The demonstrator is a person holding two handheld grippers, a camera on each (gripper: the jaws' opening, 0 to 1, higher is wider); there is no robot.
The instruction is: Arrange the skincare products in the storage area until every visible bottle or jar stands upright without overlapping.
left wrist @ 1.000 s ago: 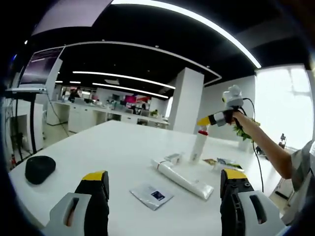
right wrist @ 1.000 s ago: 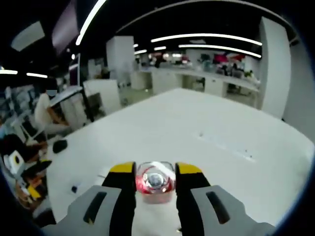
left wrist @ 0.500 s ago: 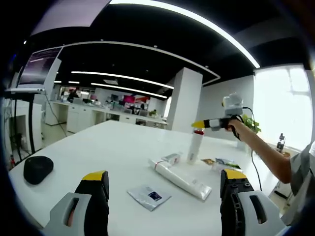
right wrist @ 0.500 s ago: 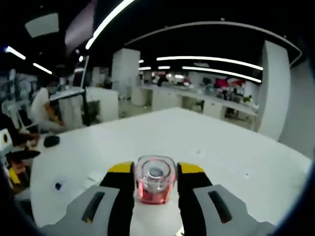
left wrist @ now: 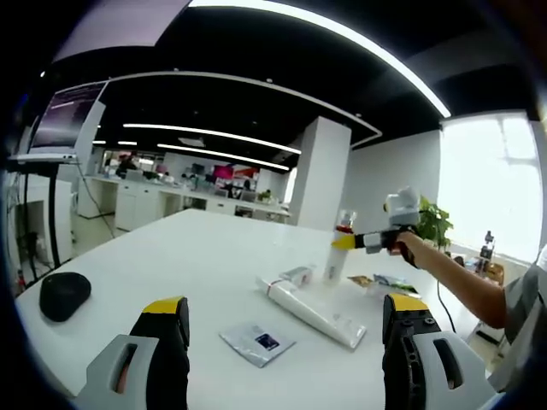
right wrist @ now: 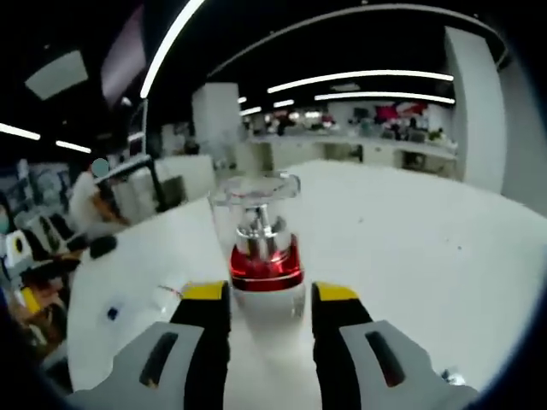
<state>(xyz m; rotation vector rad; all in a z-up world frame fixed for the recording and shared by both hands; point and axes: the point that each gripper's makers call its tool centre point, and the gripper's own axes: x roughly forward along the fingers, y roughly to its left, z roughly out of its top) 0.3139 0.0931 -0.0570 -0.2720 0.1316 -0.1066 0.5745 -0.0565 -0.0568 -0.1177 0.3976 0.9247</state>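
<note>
The right tongs (right wrist: 261, 299) are closed on the upright pump bottle (left wrist: 337, 254), right of centre on the table (left wrist: 197, 256). The left tongs (left wrist: 286, 342) gape empty. A white tube (left wrist: 312, 312) lies flat mid-frame, so work remains

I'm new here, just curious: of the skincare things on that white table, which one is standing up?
The white pump bottle with the red collar and clear cap, held between the right tongs. The long white tube, the small tube and the flat sachet lie flat.
</note>
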